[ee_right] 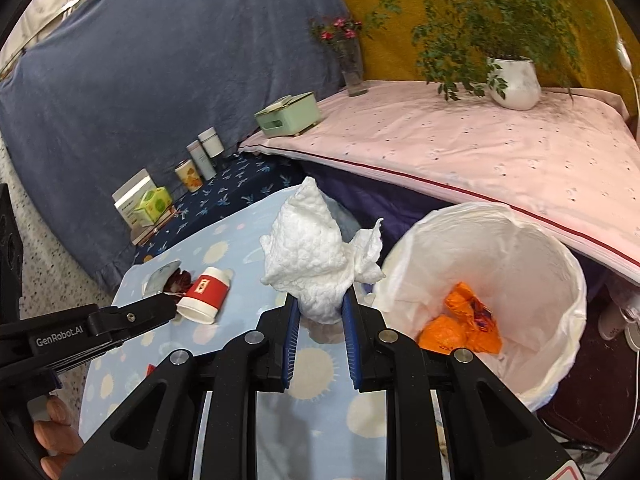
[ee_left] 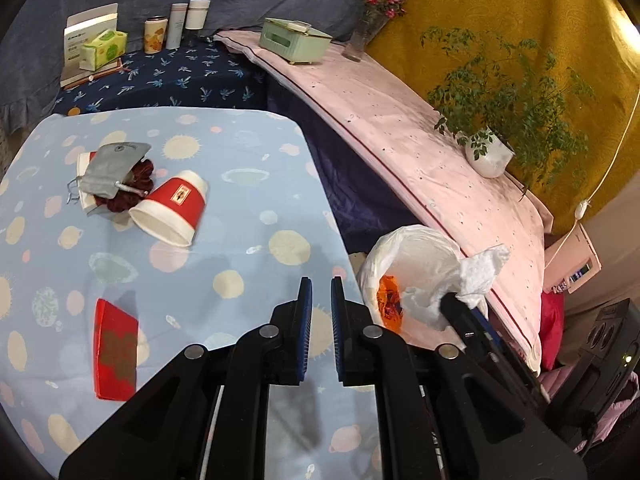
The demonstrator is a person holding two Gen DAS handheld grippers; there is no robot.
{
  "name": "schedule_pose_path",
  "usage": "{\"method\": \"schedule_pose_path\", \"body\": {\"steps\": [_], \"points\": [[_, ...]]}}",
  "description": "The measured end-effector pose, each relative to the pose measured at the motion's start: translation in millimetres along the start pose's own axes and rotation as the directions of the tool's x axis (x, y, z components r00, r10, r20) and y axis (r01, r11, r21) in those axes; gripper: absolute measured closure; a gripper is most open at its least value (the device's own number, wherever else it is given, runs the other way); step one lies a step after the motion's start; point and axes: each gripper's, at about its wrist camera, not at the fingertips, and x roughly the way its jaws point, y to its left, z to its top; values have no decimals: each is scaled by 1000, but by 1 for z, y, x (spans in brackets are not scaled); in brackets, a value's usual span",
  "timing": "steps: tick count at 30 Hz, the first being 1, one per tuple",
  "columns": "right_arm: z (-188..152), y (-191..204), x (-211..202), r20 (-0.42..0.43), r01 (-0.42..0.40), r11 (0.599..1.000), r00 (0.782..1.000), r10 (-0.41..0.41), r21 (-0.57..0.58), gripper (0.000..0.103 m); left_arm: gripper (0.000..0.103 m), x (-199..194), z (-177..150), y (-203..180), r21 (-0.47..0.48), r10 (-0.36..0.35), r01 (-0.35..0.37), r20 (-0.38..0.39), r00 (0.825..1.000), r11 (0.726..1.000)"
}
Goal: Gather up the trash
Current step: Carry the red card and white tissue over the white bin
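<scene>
The left tool (ee_left: 321, 288) is empty, its jaws nearly together, above the worktop (ee_left: 248, 208). A red paper cup (ee_left: 172, 208) lies tipped on its side, far-left of it. The right tool (ee_right: 320, 304) pinches a crumpled white tissue (ee_right: 308, 256); the lined trash bin (ee_right: 552, 280) sits just right of it. Legible marking: "GenRobot.AI".
</scene>
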Motion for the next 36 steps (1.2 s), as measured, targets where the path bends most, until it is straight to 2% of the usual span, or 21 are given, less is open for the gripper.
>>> {"method": "schedule_pose_path", "body": {"steps": [1,2,3,5,7,10,14,16,18,19,20,24,31,36], "points": [[-2,-2,-2,-1,0,1000,1000,0,0,84,88,-1,-5,5,-4,26,-25,6,1000,1000],[-4,-4,-4,-4,1,1000,1000,-1,-1,84,74,-2,-10,13,-8,54,-54,13,998,999],[-7,-5,-5,-6,2,1000,1000,-2,-1,84,56,-4,-16,20,-15,78,-78,20,997,997],[-13,-6,-7,-14,1,1000,1000,-1,-1,84,35,-5,-28,41,-33,131,-130,27,991,991],[-19,-6,-6,-23,-5,1000,1000,5,4,84,34,-5,-41,68,-66,200,-198,19,980,978],[-27,-2,-4,-41,-21,1000,999,21,10,84,34,-2,-57,107,-104,246,-246,-20,969,964],[-35,8,1,-60,-37,999,998,36,-3,84,36,0,-80,142,-134,246,-255,-78,966,958],[-39,14,4,-69,-43,999,997,42,-10,84,47,2,-86,151,-151,234,-246,-98,967,957],[-42,18,5,-78,-47,999,996,46,-16,84,69,6,-88,155,-152,220,-236,-115,969,960],[-44,20,5,-81,-49,999,996,47,-19,84,75,7,-89,155,-150,217,-234,-118,969,961],[-46,23,6,-83,-51,998,995,49,-22,84,82,7,-89,155,-146,207,-224,-121,971,964],[-48,25,5,-87,-52,998,995,50,-24,84,90,5,-87,144,-124,180,-194,-112,977,973],[-42,20,-3,-63,-46,999,997,45,-17,84,91,1,-72,105,-62,129,-134,-75,989,989],[-35,8,-10,-42,-36,999,998,36,0,84,91,3,-57,61,3,84,-84,-51,995,996]]}}
